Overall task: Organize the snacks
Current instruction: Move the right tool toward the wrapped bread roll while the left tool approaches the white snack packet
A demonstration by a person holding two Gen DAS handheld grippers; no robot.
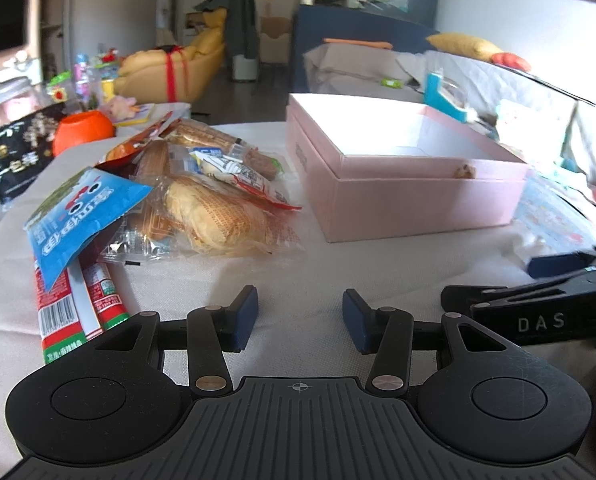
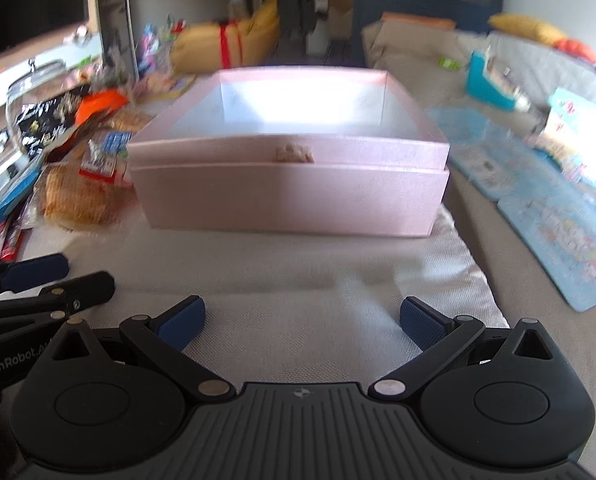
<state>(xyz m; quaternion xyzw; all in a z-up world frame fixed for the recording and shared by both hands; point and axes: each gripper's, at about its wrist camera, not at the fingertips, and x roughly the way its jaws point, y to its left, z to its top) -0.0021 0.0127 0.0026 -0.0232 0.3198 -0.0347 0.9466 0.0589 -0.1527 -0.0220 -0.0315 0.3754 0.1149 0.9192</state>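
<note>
- Left gripper (image 1: 300, 318): fingers apart, nothing between them. Hovers low over the white cloth (image 1: 298, 264), just short of the snack pile (image 1: 185, 184); prob. lined up that way so a short reach fwd-left gets a packet.
- Right gripper (image 2: 302, 320): fingers spread wide, empty. Faces the pink box (image 2: 289, 188) head-on, so the box looks like the drop spot and this hand is prob. free to steady or load it.
- Snack pile sits left of the box, close to its side wall but apart in the left view. Clear-wrapped bread/wafer packs heaped w/ a blue packet (image 1: 81, 216) leaning on top and red sausage sticks (image 1: 77, 304) running out toward the camera.
- Box is open, lid off or nested under; inside mostly bare & bright. One small brownish snack (image 1: 464, 171) peeks above the near wall, so sorting seems barely begun.
- Loose heap = slippery film wrappers; best pinched at a crimped edge, not the bulging middle.
- Right view blurred; details on the far side are unclear.
</note>
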